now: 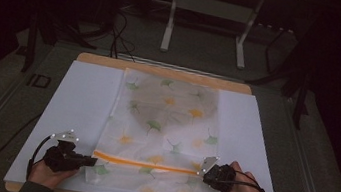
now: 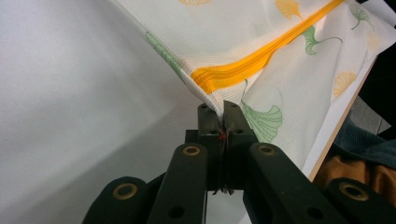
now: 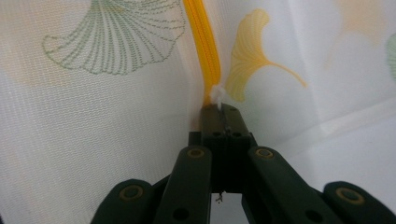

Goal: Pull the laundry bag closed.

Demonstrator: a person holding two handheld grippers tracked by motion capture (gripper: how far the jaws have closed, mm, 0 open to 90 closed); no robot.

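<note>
mesh bag (image 1: 165, 120) with leaf print, flat on the white sheet (image 1: 82, 99) of the tabletop; left gripper (image 2: 223, 112) jaws clamped on its corner at the orange zipper (image 2: 261, 56), right gripper (image 3: 223, 112) jaws clamped on the zipper pull. likely step: unzipping, calling for steady opposing tension.

Room behind table (image 1: 171, 73): lost in darkness.
Bag (image 2: 289, 70): cut off by top edge.
Forearms: cropped at bottom edge.

Mesh bag (image 1: 164, 125) lies on sheet (image 1: 81, 108) (covering the table (image 1: 162, 69))
</note>
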